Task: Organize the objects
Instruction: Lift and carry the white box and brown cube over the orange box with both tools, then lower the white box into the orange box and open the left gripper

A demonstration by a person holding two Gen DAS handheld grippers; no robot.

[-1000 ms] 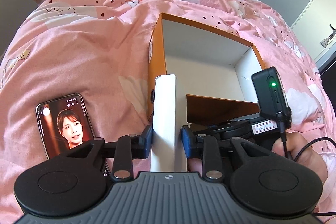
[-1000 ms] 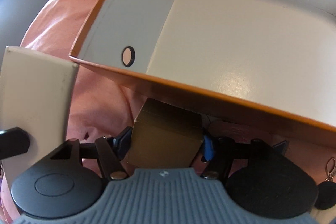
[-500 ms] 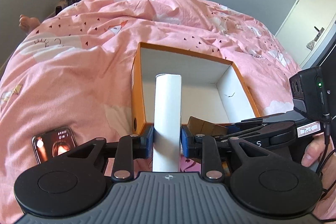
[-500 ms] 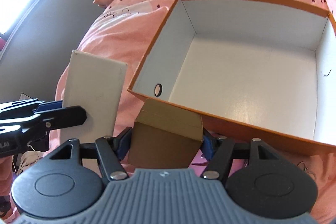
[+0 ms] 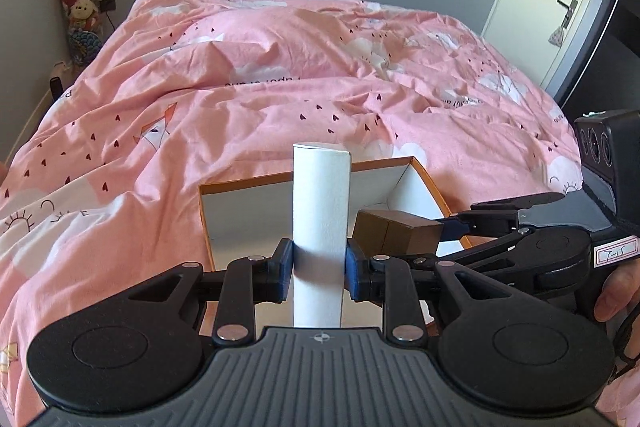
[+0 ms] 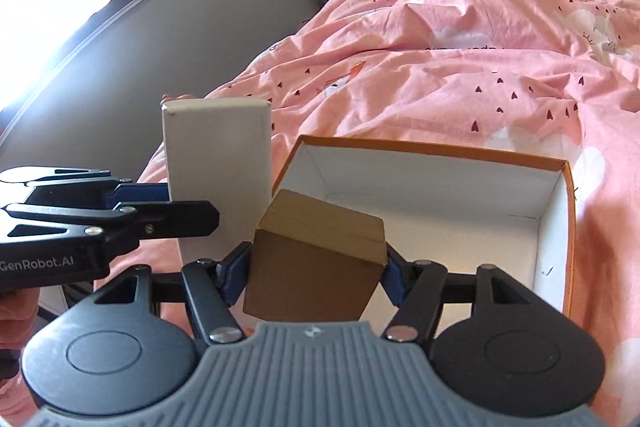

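Both grippers have risen above the orange box [image 6: 568,227] on the pink duvet [image 5: 280,75]. Left gripper [image 5: 319,269] pinches the white box [image 5: 320,211] upright; just to its right, the right gripper [image 6: 316,267] clamps the tilted brown box [image 6: 316,255].
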